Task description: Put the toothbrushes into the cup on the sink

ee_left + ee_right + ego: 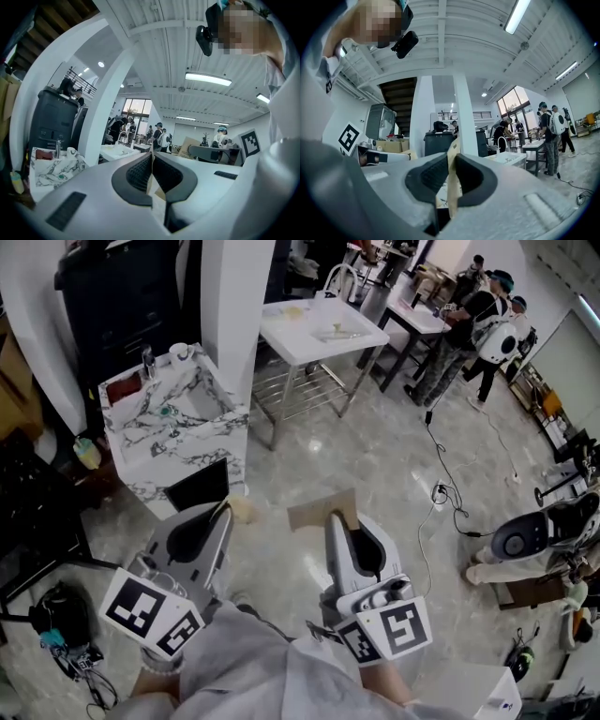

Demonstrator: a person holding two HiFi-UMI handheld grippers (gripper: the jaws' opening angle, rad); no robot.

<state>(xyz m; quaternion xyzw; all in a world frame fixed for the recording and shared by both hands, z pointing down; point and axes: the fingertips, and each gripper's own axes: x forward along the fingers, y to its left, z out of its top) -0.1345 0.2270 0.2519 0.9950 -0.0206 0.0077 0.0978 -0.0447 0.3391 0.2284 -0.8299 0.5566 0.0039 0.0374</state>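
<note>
While the left gripper (225, 508) pinches a beige scrap (243, 510), the right gripper (337, 518) clamps cardboard (312, 514).

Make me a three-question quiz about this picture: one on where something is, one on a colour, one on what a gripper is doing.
1. In the head view, where is the marbled sink?
A. Upper left, ahead of the left gripper
B. Bottom right corner
C. Behind the standing people

2. What colour is the top of the table beyond the sink?
A. Red
B. White
C. Green

3. What is the right gripper doing?
A. Wide open, empty
B. Shut on a thin brown card
C. Holding a cup

Answers: 1 A, the sink sits up and left of the left gripper; 2 B, the tabletop is plain white; 3 B, the card stands pinched between the pads.
</note>
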